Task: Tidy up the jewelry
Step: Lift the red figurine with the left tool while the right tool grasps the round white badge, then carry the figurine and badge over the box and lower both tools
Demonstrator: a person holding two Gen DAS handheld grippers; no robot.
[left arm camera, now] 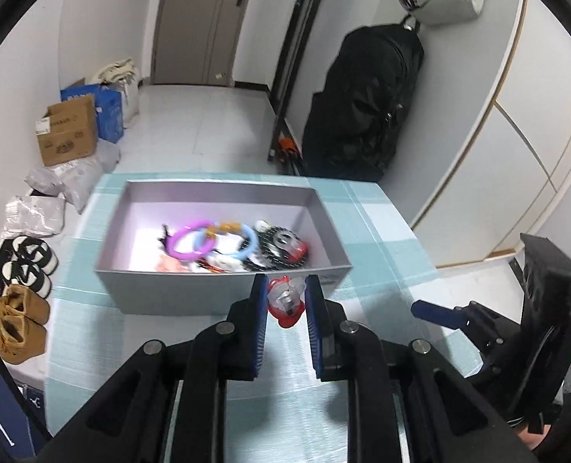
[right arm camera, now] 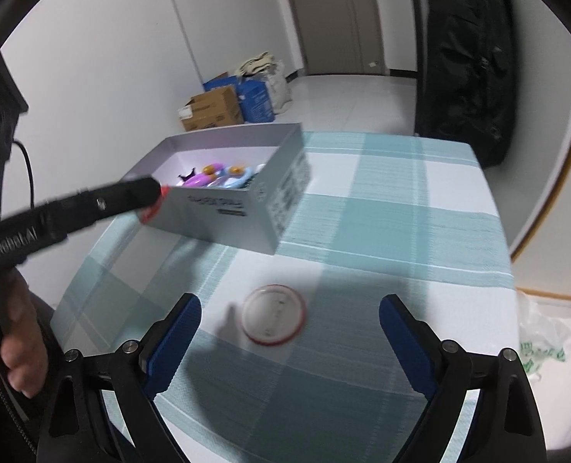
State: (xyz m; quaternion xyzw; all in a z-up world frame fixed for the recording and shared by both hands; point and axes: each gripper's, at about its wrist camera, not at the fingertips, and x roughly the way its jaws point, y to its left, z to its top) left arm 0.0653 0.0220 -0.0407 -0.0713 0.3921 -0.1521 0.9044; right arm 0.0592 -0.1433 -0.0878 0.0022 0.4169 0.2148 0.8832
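- Left hand-held gripper (left arm camera: pixel 285 293) clamped on a red and clear trinket (left arm camera: pixel 285 303), just in front of the grey box (left arm camera: pixel 169 293) on the bench (right arm camera: pixel 381 231).
- Right hand-held gripper (right arm camera: pixel 290 324) spread wide, nothing gripped, red-rimmed round lid (right arm camera: pixel 273 315) lying between its fingers.
- Bracelets (left arm camera: pixel 192 243) piled inside the box.

A home's entry hall is showing here: a grey interior door (left arm camera: pixel 198 23) is standing at the far end of a pale tiled floor (left arm camera: pixel 204 123), shoes (left arm camera: pixel 29 260) are lining the left wall, cardboard boxes (left arm camera: pixel 67 131) and bags are piling up beyond them, and a dark coat (left arm camera: pixel 366 104) is hanging on the right, near a table under a checked cloth (right arm camera: pixel 381 208).
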